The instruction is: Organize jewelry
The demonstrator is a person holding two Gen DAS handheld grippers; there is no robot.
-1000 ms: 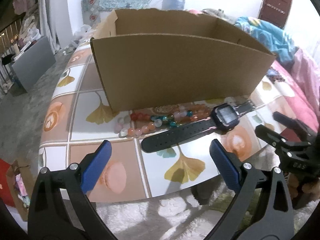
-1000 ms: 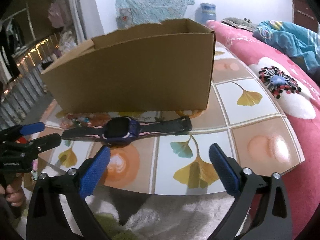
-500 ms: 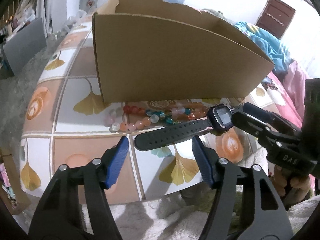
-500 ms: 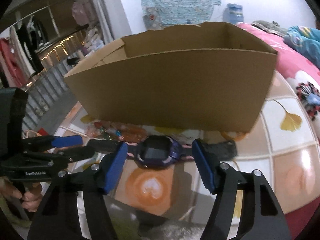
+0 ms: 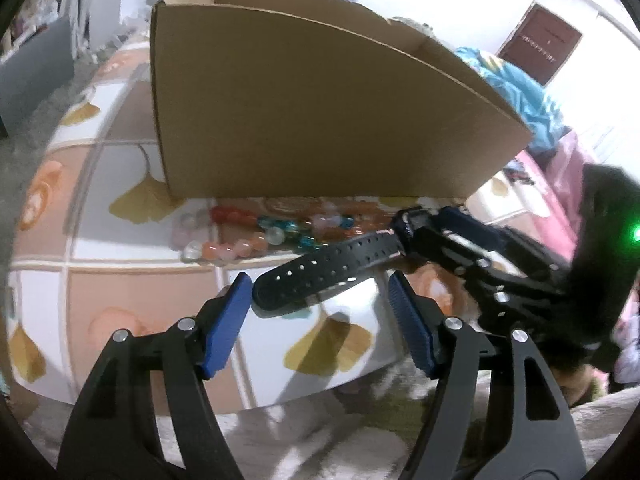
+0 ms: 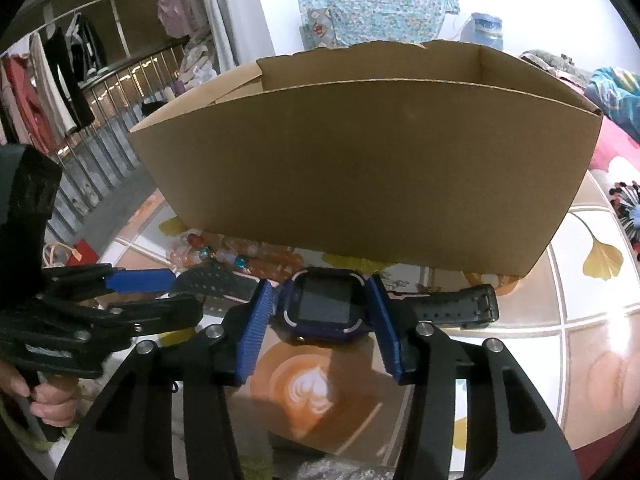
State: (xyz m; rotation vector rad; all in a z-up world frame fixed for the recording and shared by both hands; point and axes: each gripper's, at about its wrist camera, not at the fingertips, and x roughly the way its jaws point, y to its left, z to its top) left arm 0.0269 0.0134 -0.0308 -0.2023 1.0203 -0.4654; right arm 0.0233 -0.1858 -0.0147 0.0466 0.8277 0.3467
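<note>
A dark watch (image 6: 324,304) with a black strap (image 5: 332,268) lies on the tiled table (image 5: 120,292), in front of a cardboard box (image 6: 360,168). My right gripper (image 6: 320,286) is closing on the watch's body, its blue pads (image 6: 256,328) against both sides. My left gripper (image 5: 320,284) straddles the strap's free end; its jaws are opening and its pads (image 5: 228,320) do not press the strap. Bead bracelets (image 5: 256,232) lie between the watch and the box.
The box (image 5: 312,112) stands open-topped close behind the jewelry. The table's near edge drops to a pale fluffy rug (image 5: 304,432). A pink flowered bed cover (image 6: 616,148) borders the table on the right. A railing and hung clothes (image 6: 60,92) are at the left.
Both grippers came in toward the watch and narrowed. The right one now has its pads at the watch body; the left one reached the strap's end.
</note>
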